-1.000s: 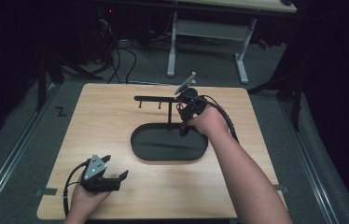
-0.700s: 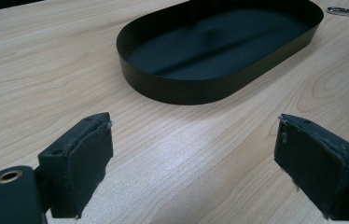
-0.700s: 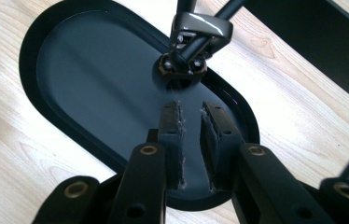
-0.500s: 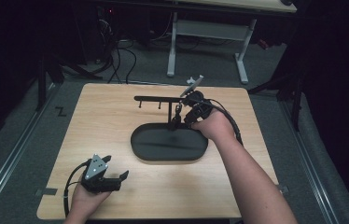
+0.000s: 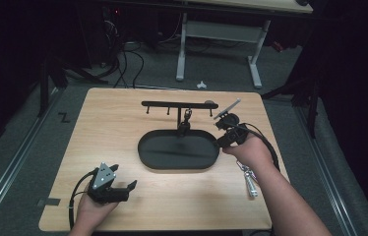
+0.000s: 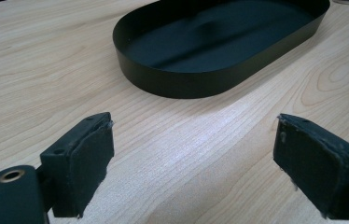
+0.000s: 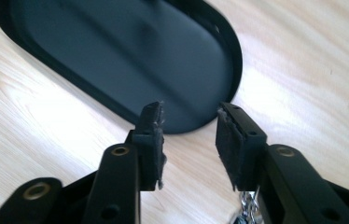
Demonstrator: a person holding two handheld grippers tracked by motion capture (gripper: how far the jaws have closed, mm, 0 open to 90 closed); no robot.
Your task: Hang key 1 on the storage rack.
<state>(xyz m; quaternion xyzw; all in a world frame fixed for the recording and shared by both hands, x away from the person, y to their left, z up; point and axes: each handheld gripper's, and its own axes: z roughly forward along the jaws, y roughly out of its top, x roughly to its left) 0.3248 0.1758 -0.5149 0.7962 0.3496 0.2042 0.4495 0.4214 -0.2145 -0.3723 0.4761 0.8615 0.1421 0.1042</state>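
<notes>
**High view: left gripper idle, right gripper empty beside the loose keys**

High view, starting at your left: your left gripper [image 5: 129, 191] rests on the table [image 5: 98, 128] near its front edge. Its jaws stand wide apart with nothing between them, and the left gripper view shows bare wood between the pads [image 6: 88, 158].

Toward the middle sits the black oval tray [image 5: 145, 157]. A post rises from its far side and carries the hook bar [image 5: 167, 103]. One small key ring [image 5: 187, 118] already hangs from a hook close to the post.

To the right, your right gripper [image 5: 223, 141] hovers just off the tray's right end. Its jaws have just been opening and now stand about half apart, with nothing between them. The right gripper view shows the tray rim [image 7: 235, 70] past the pads.

Farthest right, the loose bunch of keys [image 5: 248, 179] lies flat on the table beside your right wrist, apart from the tray. A bit of its chain [image 7: 247, 205] shows under your right jaw.

Expect the bunch to be light, hard and slippery, with links that flop and swing once lifted. Pinching the ring or clasp end looks safer than pinching the long silver piece, because the loop then stays free for a hook.
</notes>
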